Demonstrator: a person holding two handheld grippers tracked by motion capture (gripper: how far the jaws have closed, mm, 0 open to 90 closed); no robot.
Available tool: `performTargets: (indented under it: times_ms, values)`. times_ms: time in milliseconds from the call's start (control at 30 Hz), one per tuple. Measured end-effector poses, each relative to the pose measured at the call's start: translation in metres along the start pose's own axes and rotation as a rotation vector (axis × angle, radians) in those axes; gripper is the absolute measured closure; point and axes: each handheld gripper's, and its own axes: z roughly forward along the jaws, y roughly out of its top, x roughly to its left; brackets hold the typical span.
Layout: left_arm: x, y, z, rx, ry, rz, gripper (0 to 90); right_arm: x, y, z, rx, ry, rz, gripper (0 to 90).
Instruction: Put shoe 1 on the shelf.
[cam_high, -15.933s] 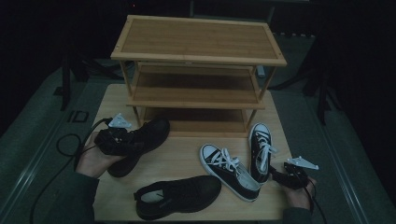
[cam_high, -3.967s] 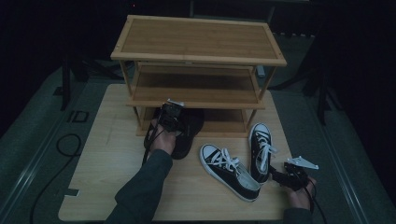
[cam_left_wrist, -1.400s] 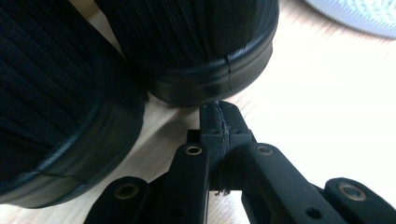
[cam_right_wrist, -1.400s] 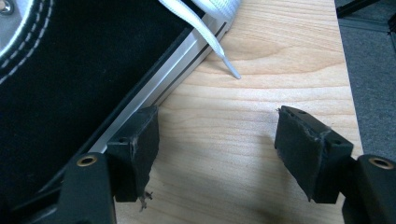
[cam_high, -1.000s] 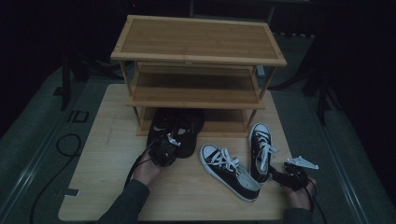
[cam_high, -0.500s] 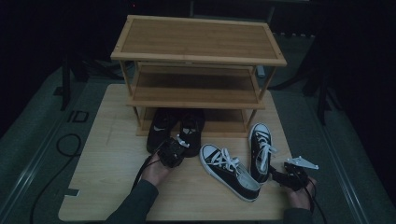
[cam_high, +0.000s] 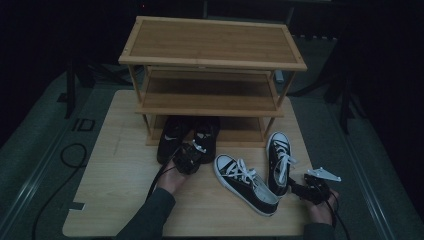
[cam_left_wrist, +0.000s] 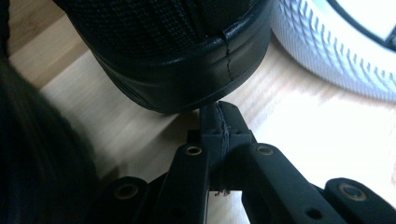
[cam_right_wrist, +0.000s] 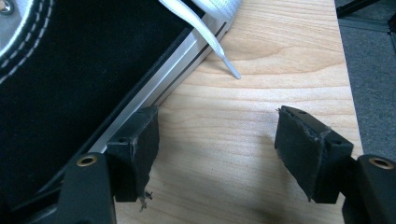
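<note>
Touching fingers beside rounded, glossy black shoe heel.

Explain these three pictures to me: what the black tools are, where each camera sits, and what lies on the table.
A person holds a two-jaw tool in each hand. The high view looks down on a wooden table bearing a three-tier shoe rack. Two black shoes sit with their toes under the bottom shelf; two black-and-white sneakers lie beside them. The other two cameras ride on the tools. The left tool is shut, empty, its tip at a black shoe's heel. The right tool is open beside a sneaker's sole, holding nothing.
</note>
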Motion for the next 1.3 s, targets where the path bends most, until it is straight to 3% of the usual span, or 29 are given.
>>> performTargets:
  times_ms: [367, 667, 767, 933, 1300]
  values:
    - [-0.002, 0.028, 0.017, 0.02, 0.047, 0.021, 90.0, 0.0, 0.0, 0.0, 0.0, 0.0, 0.0, 30.3]
    - [0.005, 0.038, 0.025, 0.023, 0.054, -0.007, 90.0, 0.0, 0.0, 0.0, 0.0, 0.0, 0.0, 30.3]
    - [0.004, 0.039, 0.026, 0.013, 0.052, 0.016, 90.0, 0.0, 0.0, 0.0, 0.0, 0.001, 0.0, 30.3]
    - [0.003, 0.037, 0.024, 0.012, 0.056, 0.021, 90.0, 0.0, 0.0, 0.0, 0.0, 0.001, 0.0, 30.3]
    - [0.01, 0.009, -0.001, -0.018, 0.041, 0.007, 88.3, 0.0, 0.0, 0.0, 0.0, 0.002, 0.0, 30.3]
